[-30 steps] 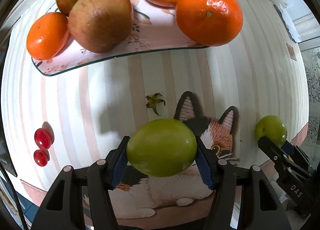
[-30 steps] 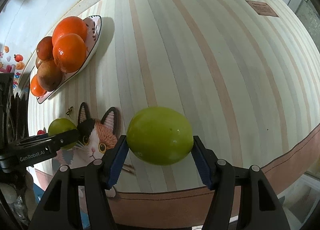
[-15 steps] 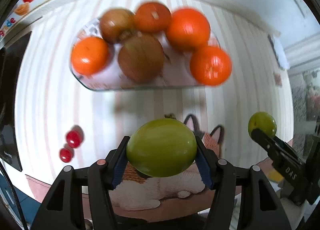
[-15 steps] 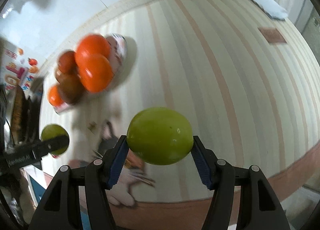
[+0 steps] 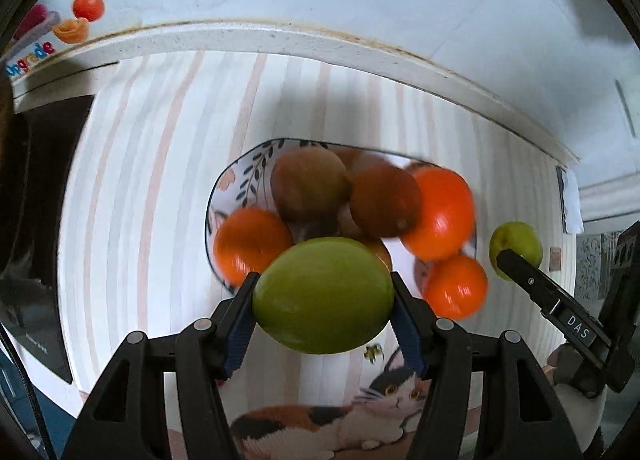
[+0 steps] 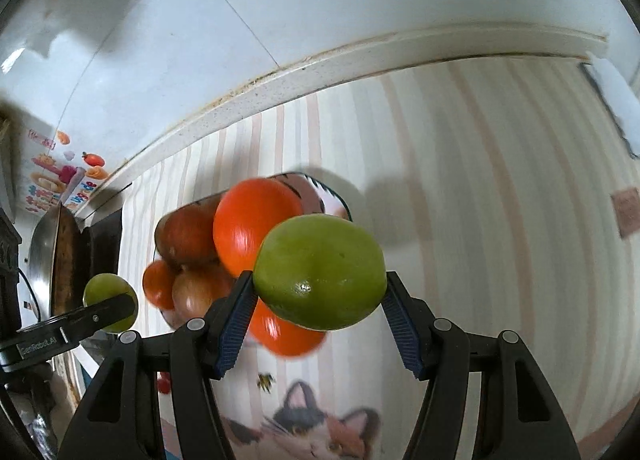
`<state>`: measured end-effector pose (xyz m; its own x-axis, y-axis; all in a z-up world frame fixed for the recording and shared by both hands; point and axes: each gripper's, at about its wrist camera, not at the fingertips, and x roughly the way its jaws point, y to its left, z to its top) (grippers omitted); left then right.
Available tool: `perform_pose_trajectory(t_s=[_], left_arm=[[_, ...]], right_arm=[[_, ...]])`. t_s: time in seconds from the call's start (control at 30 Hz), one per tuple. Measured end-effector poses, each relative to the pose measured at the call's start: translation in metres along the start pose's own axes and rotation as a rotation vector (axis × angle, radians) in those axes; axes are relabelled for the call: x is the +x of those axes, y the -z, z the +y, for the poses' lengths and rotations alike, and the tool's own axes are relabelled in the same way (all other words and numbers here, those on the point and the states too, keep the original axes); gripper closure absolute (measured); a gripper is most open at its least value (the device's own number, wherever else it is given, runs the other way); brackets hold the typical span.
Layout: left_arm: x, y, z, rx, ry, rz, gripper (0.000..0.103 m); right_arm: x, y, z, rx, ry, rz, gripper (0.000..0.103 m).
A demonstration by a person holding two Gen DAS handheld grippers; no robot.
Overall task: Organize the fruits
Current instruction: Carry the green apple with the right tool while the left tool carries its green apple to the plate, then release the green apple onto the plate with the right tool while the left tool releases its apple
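At the bottom centre of the left wrist view, the left gripper (image 5: 323, 296) is clamped on a green fruit (image 5: 323, 295), its blue pads pressing both sides. Beyond it, mid-frame, a patterned plate (image 5: 240, 180) on the striped tablecloth (image 5: 140, 180) holds oranges (image 5: 438, 214) and brown fruits (image 5: 310, 182), all motion-blurred. A cat print (image 5: 360, 408) lies at the lower edge. In the right wrist view, the right gripper (image 6: 320, 292) likewise grips a second green fruit (image 6: 320, 272) at centre, with the plate behind it; the left gripper and its fruit appear at the left edge. A white wall (image 6: 360, 0) fills the top.
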<state>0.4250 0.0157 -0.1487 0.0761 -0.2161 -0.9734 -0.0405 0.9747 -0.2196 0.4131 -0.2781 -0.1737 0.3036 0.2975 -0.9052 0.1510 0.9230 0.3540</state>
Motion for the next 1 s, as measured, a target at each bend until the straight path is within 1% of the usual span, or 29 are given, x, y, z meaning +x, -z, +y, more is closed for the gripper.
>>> perform_pose_trajectory(t_s=[0.13,0.27,0.33,0.47,0.57,0.67,0.9,0.97,1.0], left_arm=[[0.021,-0.018,-0.006,-0.005,-0.011,0.026,0.044],[0.031,-0.023,-0.003,-0.02,-0.004,0.046,0.044],[0.033,-0.022,-0.003,-0.024,0.001,0.053,0.044],[0.042,-0.019,-0.003,-0.028,0.009,0.08,0.044],[0.043,-0.018,-0.006,-0.007,-0.011,0.073,0.044],[0.043,-0.02,-0.007,-0.009,-0.016,0.073,0.044],[0.045,-0.022,-0.007,-0.014,-0.023,0.078,0.044],[0.047,-0.022,-0.007,-0.021,-0.021,0.082,0.044],[0.047,-0.023,-0.007,-0.024,-0.021,0.084,0.044]], right_arm=[[0.025,-0.019,0.002,0.008,-0.011,0.054,0.037],[0.036,-0.026,-0.001,0.011,-0.013,0.083,0.037],[0.037,-0.028,-0.003,0.013,-0.014,0.083,0.037],[0.043,-0.025,-0.001,0.0,-0.005,0.104,0.037],[0.045,-0.023,-0.001,-0.012,0.0,0.111,0.037],[0.051,-0.02,-0.001,-0.026,0.009,0.131,0.037],[0.051,-0.017,-0.003,-0.021,0.004,0.122,0.037],[0.051,-0.017,-0.003,-0.019,-0.002,0.125,0.032],[0.051,-0.017,-0.003,-0.018,-0.003,0.124,0.024]])
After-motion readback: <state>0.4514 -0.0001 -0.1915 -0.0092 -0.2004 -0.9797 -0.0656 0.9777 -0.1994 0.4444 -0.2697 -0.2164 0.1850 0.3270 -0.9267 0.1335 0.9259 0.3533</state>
